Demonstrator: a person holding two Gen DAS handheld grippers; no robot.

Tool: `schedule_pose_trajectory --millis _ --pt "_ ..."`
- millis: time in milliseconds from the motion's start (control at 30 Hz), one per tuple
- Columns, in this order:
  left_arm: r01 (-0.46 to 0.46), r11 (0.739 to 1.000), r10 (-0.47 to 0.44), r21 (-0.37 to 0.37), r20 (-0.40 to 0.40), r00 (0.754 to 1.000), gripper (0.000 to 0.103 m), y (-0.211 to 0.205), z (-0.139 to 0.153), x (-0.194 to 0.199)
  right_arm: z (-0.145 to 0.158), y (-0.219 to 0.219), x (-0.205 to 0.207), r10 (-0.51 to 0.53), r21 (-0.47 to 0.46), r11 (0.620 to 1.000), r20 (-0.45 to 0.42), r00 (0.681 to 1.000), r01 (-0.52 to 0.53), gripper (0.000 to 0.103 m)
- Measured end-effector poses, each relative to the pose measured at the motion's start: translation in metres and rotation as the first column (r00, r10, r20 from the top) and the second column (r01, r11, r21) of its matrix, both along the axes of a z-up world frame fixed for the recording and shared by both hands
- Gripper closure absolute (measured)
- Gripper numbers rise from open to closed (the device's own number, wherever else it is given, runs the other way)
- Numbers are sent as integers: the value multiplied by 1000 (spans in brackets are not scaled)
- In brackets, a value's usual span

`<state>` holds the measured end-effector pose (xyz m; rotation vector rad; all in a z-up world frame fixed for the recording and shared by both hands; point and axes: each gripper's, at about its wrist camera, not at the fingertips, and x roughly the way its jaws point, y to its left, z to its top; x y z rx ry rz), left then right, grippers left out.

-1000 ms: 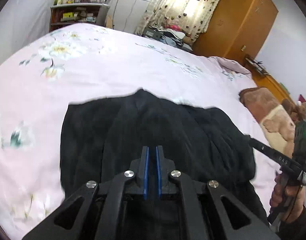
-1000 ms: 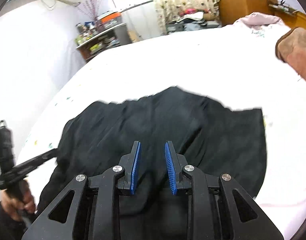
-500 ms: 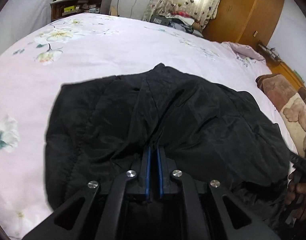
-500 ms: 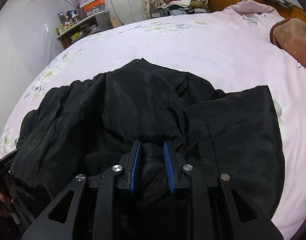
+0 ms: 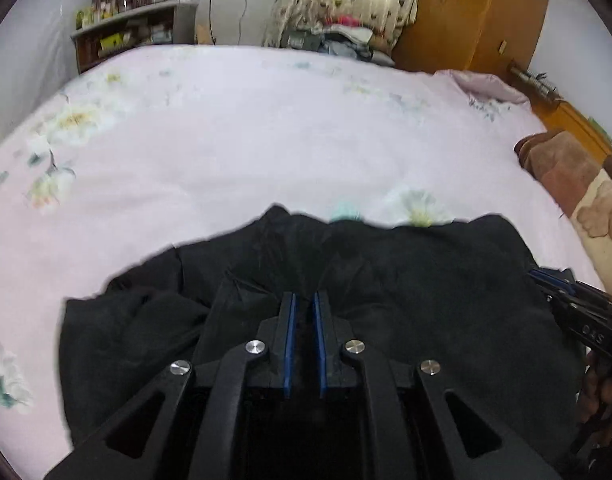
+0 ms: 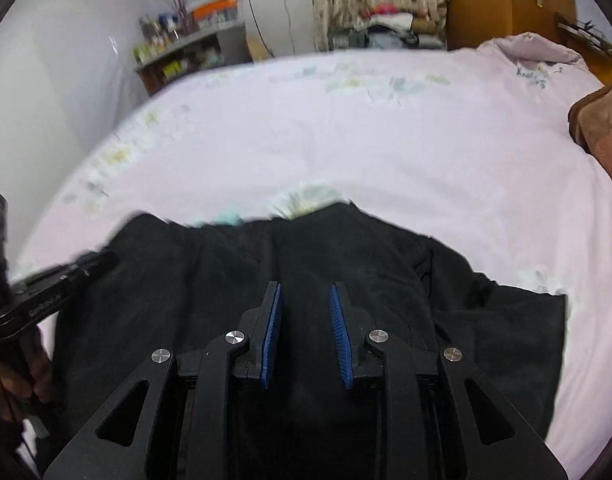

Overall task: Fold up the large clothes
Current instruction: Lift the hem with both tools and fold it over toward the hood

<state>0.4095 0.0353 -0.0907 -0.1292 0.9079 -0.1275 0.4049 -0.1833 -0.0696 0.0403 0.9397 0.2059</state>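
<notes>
A large black garment [image 5: 406,280] lies bunched on the pink floral bed sheet [image 5: 266,140], close to the near edge. My left gripper [image 5: 304,296] is shut on a fold of it, and dark cloth fills the narrow slit between the blue pads. In the right wrist view the garment [image 6: 186,280] spreads under my right gripper [image 6: 306,286]. Its jaws stand wider and are opening slightly, with black cloth gathered between them. Each tool shows in the other's view: the right gripper [image 5: 566,292] at the garment's right edge, the left gripper [image 6: 86,264] at its left edge.
A brown blanket [image 5: 566,176] lies at the bed's right side. A cluttered shelf [image 5: 134,36] stands beyond the far left corner, with a pile of clothes [image 5: 338,40] under the curtain and a wooden wardrobe [image 5: 478,20]. Pink sheet [image 6: 386,140] stretches beyond the garment.
Both grippers have moved down and back with the garment. Its far edge now lies closer to them, and more bare sheet shows beyond it.
</notes>
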Motion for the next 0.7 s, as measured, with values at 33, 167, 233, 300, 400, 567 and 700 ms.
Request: schedule_pose_trajectory --millis 33,167,233,300,400,567,700 --pt "3 1000 -3 10 7 1000 93 0 -5 -2 -11 -7 2 -4 3 1000 -14 1000 4 78" --pt "-5 1000 6 -14 42 999 93 0 -14 -8 -35 -22 1 -54 49 997 -8 998 55 80" --pt "-4 1000 4 -13 37 999 93 -2 -13 -7 -37 -24 -1 -65 63 996 -7 998 66 80" --pt "-5 1000 5 -24 18 1000 93 -2 -2 -5 -30 -22 1 -65 48 997 -19 998 66 80" --pt "5 999 -1 -53 69 998 94 2 27 -25 3 -20 -19 -66 23 998 41 997 65 78" --pt "114 989 -97 -99 168 981 93 -11 58 -91 49 -14 -85 -34 121 993 166 986 14 78" --pt "162 983 -153 -89 102 983 93 -32 32 -120 32 8 -124 31 117 992 119 992 -45 78"
